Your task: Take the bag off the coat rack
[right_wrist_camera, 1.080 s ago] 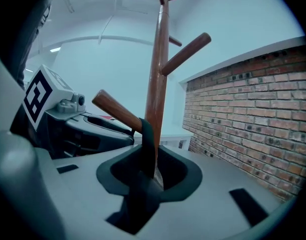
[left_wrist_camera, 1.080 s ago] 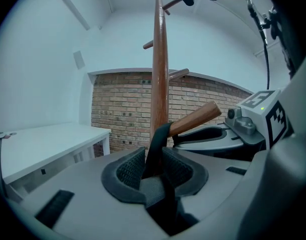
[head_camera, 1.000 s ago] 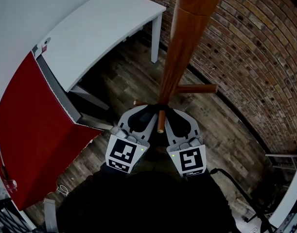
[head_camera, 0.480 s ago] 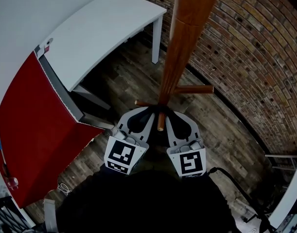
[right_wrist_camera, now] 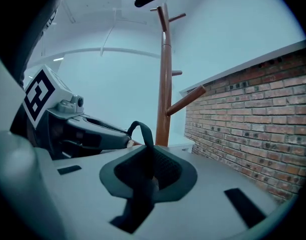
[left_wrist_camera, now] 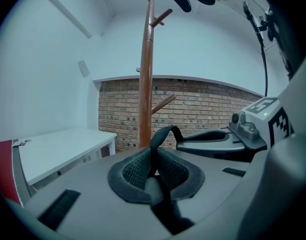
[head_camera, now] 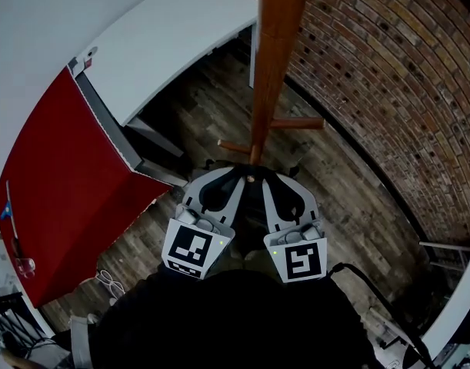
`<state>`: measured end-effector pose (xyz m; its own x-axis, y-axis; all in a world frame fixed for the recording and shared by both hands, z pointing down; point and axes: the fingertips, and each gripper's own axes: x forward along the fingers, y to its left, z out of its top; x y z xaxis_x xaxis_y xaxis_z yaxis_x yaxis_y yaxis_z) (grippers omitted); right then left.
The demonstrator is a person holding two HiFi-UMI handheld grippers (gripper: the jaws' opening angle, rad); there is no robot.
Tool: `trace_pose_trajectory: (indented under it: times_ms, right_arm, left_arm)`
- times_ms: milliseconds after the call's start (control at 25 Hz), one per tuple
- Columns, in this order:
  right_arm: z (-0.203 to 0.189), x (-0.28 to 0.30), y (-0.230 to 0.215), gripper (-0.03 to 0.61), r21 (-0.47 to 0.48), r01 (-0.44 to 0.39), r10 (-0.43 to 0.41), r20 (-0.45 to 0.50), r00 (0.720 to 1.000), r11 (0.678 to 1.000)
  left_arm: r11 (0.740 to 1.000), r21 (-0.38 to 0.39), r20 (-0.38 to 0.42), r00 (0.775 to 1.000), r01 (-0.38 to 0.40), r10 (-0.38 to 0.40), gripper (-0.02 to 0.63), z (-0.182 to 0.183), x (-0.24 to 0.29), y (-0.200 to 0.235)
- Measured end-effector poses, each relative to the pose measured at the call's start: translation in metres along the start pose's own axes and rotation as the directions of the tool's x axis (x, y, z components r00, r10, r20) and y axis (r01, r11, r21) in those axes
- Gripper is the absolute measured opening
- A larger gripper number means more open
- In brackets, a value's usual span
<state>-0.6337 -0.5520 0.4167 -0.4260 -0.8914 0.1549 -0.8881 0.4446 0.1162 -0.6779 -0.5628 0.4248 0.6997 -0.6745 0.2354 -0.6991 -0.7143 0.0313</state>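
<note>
The left gripper [left_wrist_camera: 154, 169] has its fingers narrow and pressed on the black strap [left_wrist_camera: 163, 134] of the bag. The right gripper [right_wrist_camera: 145, 171] holds the same strap in the same way. The jaws of both have just been closing, with the strap between them. The strap makes a small arch from one gripper to the other. It is on the near side of the coat rack [head_camera: 269, 68], just beside the tip of a low peg [head_camera: 252, 180]. I cannot tell if it touches the peg. The body of the bag is hidden under the grippers. A white table [head_camera: 165, 44] and a red panel [head_camera: 58, 191] are at the left. A brick wall [head_camera: 388, 91] is at the right, above the wooden floor [head_camera: 219, 121].
</note>
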Motion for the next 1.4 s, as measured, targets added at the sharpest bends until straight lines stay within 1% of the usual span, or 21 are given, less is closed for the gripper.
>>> trace_pose_trajectory:
  times_ms: [280, 440, 600, 720, 840, 920, 1040, 1120, 1160, 1240, 1400]
  right_arm:
    - [0.006, -0.028, 0.004, 0.041, 0.001, -0.021, 0.021, 0.018, 1.0, 1.0]
    - [0.007, -0.042, 0.002, 0.041, 0.013, -0.003, 0.002, 0.026, 1.0, 1.0]
    - [0.008, -0.058, -0.005, 0.041, 0.028, 0.051, -0.052, 0.038, 0.998, 0.998]
    - [0.01, -0.074, -0.014, 0.041, 0.047, 0.111, -0.113, 0.041, 0.993, 0.993]
    - [0.01, -0.095, -0.027, 0.041, 0.062, 0.188, -0.19, 0.035, 0.981, 0.98]
    - [0.007, -0.11, -0.038, 0.041, 0.064, 0.244, -0.246, 0.023, 0.969, 0.968]
    - [0.002, -0.138, -0.06, 0.041, 0.071, 0.334, -0.335, -0.003, 0.942, 0.94]
    - [-0.001, -0.161, -0.078, 0.041, 0.069, 0.411, -0.411, -0.018, 0.912, 0.909]
    - [-0.003, -0.174, -0.086, 0.041, 0.063, 0.454, -0.453, -0.025, 0.891, 0.889]
    - [-0.007, -0.2, -0.101, 0.041, 0.054, 0.536, -0.535, -0.04, 0.844, 0.842]
    - [-0.01, -0.259, -0.135, 0.041, 0.053, 0.653, -0.651, -0.05, 0.757, 0.756]
  left_arm:
    - [1.0, -0.006, 0.002, 1.0, -0.025, 0.025, 0.044, 0.005, -0.016, -0.025]
    - [1.0, -0.012, 0.006, 1.0, -0.019, 0.019, 0.044, 0.009, -0.02, -0.039]
    - [1.0, 0.011, 0.014, 1.0, 0.028, -0.028, 0.044, 0.015, -0.018, -0.055]
    - [0.996, 0.026, 0.02, 0.996, 0.082, -0.082, 0.044, 0.022, -0.013, -0.071]
    - [0.988, 0.024, 0.032, 0.988, 0.149, -0.15, 0.044, 0.031, -0.005, -0.093]
    - [0.977, 0.034, 0.029, 0.977, 0.209, -0.21, 0.044, 0.032, 0.002, -0.11]
    - [0.95, 0.055, 0.026, 0.951, 0.307, -0.309, 0.044, 0.036, 0.016, -0.143]
    - [0.92, 0.069, 0.024, 0.921, 0.386, -0.388, 0.044, 0.04, 0.028, -0.17]
    - [0.901, 0.069, 0.026, 0.902, 0.428, -0.43, 0.044, 0.043, 0.033, -0.184]
    - [0.855, 0.089, 0.022, 0.857, 0.511, -0.514, 0.044, 0.045, 0.045, -0.213]
    - [0.778, 0.12, 0.008, 0.783, 0.616, -0.621, 0.044, 0.052, 0.063, -0.278]
